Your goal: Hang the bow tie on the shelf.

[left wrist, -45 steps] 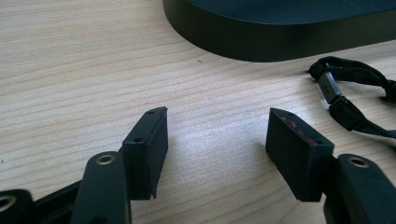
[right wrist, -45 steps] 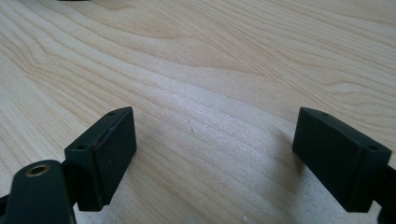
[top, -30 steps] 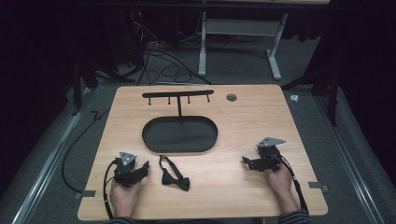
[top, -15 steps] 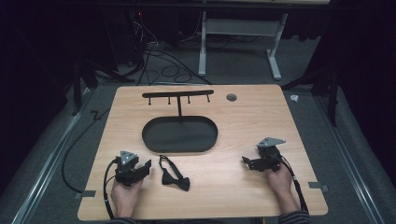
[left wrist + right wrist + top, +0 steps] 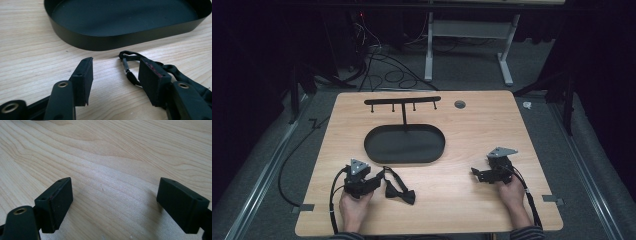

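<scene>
Light wood-grain counter (image 5: 472, 130) with rounded corners, standing on grey carpet in a dark room; cables (image 5: 382, 70) loop on the floor behind it and white desk legs (image 5: 507, 70) stand further back. Small round grommet (image 5: 459, 104) near the counter's far edge.

Black bow tie (image 5: 400, 190) lies flat on the near-left part of the counter, its thin strap (image 5: 126, 66) looped toward the tray (soft fabric, matte). It sits just beside the left gripper (image 5: 377, 176), on that gripper's right.

Black oval tray (image 5: 372, 142) at centre, shallow smooth wall, a thin post rising from it to a horizontal bar with small hooks (image 5: 402, 101).

Left gripper jaws are parted, nothing between them; the strap runs just past one jaw. Right gripper (image 5: 474, 172) rests near-right, well apart from the tie, jaws spread wide over bare wood. A hand (image 5: 354, 207) grips each tool.
</scene>
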Available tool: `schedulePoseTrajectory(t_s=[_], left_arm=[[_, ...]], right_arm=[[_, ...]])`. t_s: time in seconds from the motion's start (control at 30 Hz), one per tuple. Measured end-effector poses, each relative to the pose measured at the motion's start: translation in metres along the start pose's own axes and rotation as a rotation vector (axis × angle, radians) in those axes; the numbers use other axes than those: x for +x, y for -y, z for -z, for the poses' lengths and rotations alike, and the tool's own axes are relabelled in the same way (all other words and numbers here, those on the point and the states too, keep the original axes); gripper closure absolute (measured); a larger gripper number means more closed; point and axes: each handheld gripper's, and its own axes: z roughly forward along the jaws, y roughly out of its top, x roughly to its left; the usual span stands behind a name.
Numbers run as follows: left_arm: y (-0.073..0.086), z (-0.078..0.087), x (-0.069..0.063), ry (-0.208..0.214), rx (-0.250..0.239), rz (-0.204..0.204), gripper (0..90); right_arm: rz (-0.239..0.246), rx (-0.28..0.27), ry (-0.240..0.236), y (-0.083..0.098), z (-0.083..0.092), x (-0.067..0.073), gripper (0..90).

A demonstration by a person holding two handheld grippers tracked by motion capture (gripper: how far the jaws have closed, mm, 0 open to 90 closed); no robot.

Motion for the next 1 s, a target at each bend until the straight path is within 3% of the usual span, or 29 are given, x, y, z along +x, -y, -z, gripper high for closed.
schedulePoseTrajectory(t_s=[0.4,0.53,1.0], left_arm=[[-0.005,-0.011,-0.007,0.034,0.041,0.000,52.9],[-0.008,-0.020,-0.010,0.028,0.065,-0.014,57.1],[-0.007,-0.032,-0.012,-0.002,0.081,-0.027,75.8]], right_arm=[[0.000,0.000,0.000,0.000,0.000,0.000,14.3],[0.000,0.000,0.000,0.000,0.000,0.000,14.3],[0.000,0.000,0.000,0.000,0.000,0.000,14.3]])
